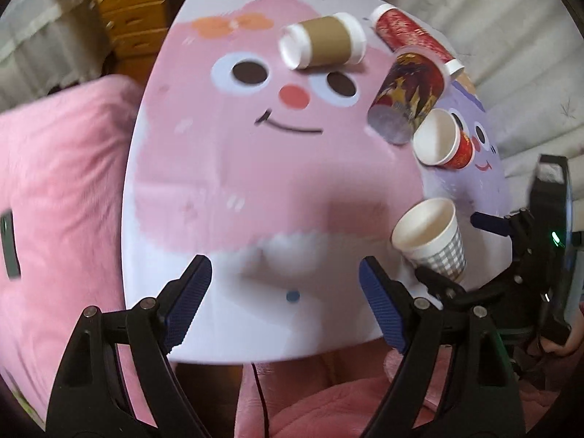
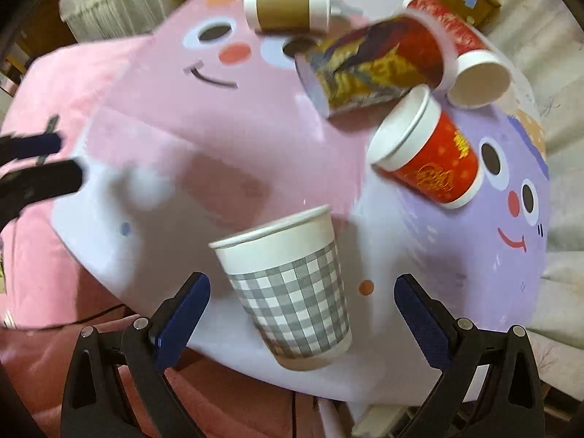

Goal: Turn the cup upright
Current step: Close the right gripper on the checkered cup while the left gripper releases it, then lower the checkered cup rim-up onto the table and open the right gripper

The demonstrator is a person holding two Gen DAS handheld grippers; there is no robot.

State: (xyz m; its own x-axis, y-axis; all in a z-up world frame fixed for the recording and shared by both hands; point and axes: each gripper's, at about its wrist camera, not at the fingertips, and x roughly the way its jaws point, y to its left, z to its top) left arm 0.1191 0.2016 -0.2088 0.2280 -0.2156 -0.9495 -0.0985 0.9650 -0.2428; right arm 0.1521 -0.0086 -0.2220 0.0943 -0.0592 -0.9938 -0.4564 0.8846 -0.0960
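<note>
Currently the round table (image 2: pixel 226 138), printed with a pink face and a purple face, carries five paper cups. Four lie on their sides at the far half: brown-sleeved cup (image 2: pixel 288 9), dark patterned cup (image 2: pixel 368 65), long red cup (image 2: pixel 463 47), short red cup (image 2: pixel 427 153). The checked cup (image 2: pixel 292 292) stands mouth-up near the table's front edge, between the fingers of the right gripper (image 2: pixel 301 310), jaws spread, pads apart from its wall. The left gripper (image 1: pixel 284 303) is released, holding nothing, with the checked cup (image 1: pixel 432 239) off to its right.

4 tipped cups (image 2: pixel 368 69) crowding far right, table (image 2: pixel 219 138) left open
</note>
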